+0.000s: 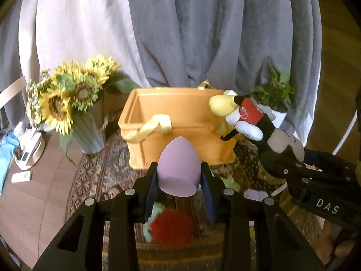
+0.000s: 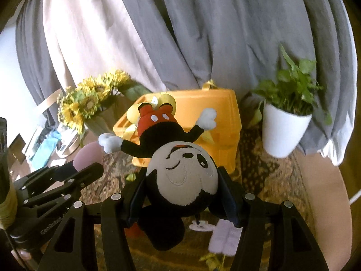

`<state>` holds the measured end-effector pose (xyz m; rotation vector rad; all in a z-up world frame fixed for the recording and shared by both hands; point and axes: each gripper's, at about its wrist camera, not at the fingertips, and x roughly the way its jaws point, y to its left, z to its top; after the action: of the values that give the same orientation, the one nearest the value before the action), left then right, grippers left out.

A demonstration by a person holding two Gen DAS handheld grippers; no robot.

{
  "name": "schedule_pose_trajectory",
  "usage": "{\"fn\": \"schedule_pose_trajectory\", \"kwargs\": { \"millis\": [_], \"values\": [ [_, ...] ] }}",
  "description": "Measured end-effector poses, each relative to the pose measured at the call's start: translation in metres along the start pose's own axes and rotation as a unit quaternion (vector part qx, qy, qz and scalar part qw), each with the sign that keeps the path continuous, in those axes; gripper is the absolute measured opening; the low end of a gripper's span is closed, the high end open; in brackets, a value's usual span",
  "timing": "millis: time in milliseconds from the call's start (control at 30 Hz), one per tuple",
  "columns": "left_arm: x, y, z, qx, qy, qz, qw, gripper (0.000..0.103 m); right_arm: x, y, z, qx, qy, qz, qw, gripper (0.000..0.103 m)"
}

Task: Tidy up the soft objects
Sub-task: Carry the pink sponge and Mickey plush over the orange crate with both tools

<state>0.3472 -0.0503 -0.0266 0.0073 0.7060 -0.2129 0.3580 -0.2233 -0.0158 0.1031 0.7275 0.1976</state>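
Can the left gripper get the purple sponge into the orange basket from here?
Probably yes: the left gripper holds the sponge just before the open basket, nothing between.

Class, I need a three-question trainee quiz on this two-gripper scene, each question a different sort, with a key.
1. True or false: the left gripper holds the mouse plush.
2. The orange basket is: A) upside down B) open on top C) tipped on its side.
3. Fill in: the plush is gripped by its ____.

Key:
1. False; the left holds the pink sponge, and the right gripper holds the plush.
2. B
3. head
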Motion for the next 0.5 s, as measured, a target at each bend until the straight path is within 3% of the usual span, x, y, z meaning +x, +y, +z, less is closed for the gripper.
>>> {"fn": "schedule_pose_trajectory", "kwargs": {
  "millis": [500],
  "values": [
    [0.030, 0.006, 0.055, 0.010, -0.027, 0.029, 0.9992, 0.036, 0.049, -0.007, 0.059, -0.028, -0.001, 0.022, 0.999, 0.060]
  ]
}}
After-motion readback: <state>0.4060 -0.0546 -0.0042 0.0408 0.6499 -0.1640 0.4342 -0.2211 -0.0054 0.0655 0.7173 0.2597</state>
